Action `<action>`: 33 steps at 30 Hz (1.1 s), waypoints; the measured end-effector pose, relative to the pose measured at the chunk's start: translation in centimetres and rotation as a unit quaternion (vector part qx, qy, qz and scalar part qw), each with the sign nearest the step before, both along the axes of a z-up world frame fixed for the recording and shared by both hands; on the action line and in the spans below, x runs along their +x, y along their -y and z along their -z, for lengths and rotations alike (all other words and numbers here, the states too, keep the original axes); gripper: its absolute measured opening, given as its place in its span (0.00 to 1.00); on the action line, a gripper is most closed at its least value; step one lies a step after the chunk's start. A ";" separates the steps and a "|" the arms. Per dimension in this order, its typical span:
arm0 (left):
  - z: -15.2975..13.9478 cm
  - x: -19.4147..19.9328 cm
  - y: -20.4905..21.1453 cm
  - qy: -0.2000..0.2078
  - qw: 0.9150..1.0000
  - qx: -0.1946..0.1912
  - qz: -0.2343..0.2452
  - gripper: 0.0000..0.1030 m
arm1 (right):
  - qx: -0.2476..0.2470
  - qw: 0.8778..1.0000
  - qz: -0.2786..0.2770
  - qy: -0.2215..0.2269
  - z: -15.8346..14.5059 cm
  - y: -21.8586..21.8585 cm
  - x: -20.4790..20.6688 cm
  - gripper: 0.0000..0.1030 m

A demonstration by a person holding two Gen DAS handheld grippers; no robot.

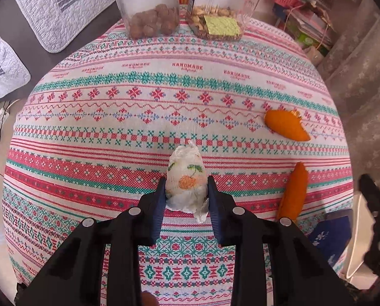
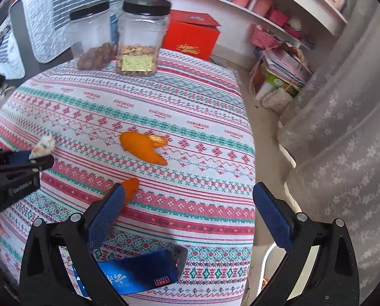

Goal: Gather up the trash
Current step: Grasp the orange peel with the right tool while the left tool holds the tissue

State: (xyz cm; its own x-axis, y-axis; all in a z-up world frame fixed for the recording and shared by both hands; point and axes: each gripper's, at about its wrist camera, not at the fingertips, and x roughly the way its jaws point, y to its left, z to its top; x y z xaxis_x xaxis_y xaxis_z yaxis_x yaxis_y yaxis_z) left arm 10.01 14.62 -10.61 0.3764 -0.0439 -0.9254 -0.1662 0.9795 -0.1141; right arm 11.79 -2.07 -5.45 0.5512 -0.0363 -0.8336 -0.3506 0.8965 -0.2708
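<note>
Crumpled napkin (image 1: 186, 176) partly hidden between left claw (image 1: 186, 186) pads.

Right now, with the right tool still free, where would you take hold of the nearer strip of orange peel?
Across its narrow middle, coming from above. The nearer orange peel strip lies long and thin on the tablecloth, beside the right tool's left finger, so the open fingers should straddle its width, not its length.

Both wrist views steep, close over shared tablecloth (image 1: 164, 81).

Patterned tablecloth (image 2: 190, 117) — white shelves (image 2: 240, 2), lace curtain (image 2: 342, 127) beyond.
</note>
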 end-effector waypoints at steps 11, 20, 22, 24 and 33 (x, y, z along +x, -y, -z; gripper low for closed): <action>-7.8 -1.1 -3.0 0.097 0.993 -0.059 -0.029 0.30 | -0.018 0.978 -0.146 -0.146 6.2 -5.4 6.9 0.64; -7.3 -1.8 -4.1 0.073 0.993 -0.090 -0.035 0.30 | -0.004 0.977 -0.132 -0.165 7.4 -5.7 7.9 0.13; -7.2 -2.0 -3.9 0.068 0.993 -0.097 -0.032 0.30 | -0.004 0.981 -0.118 -0.156 7.1 -5.5 8.0 0.10; -7.3 -2.3 -3.6 0.068 0.992 -0.099 -0.028 0.30 | -0.003 0.985 -0.104 -0.139 6.0 -5.0 8.0 0.09; -10.5 -4.6 -2.9 0.115 0.988 -0.101 -0.028 0.30 | 0.046 0.997 -0.044 -0.035 -2.0 -4.5 3.0 0.09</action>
